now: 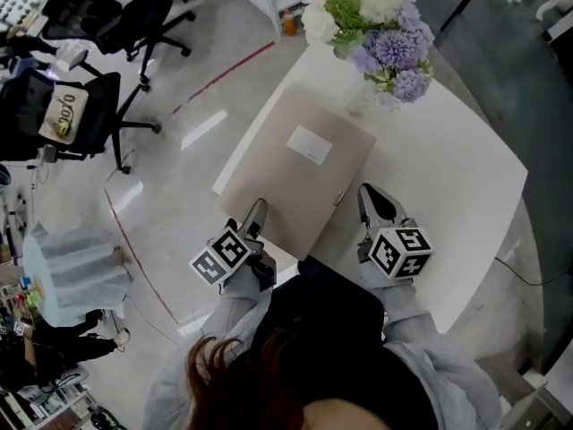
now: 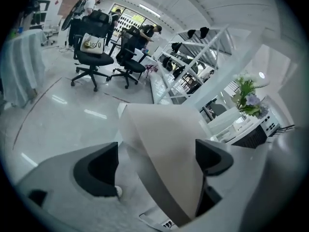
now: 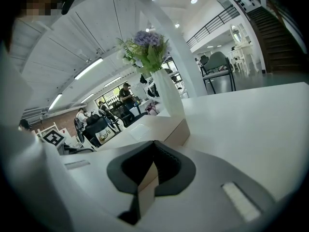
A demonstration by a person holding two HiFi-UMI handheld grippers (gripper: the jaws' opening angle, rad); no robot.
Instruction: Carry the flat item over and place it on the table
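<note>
The flat tan folder [image 1: 295,173] lies on the white desk [image 1: 448,195], just near the flowers [image 1: 376,25]. The right gripper [image 1: 369,197] is pinching the folder's near right edge. The left gripper [image 1: 258,209] is spread wide, and the folder's left edge sits loose between its jaws.
</note>
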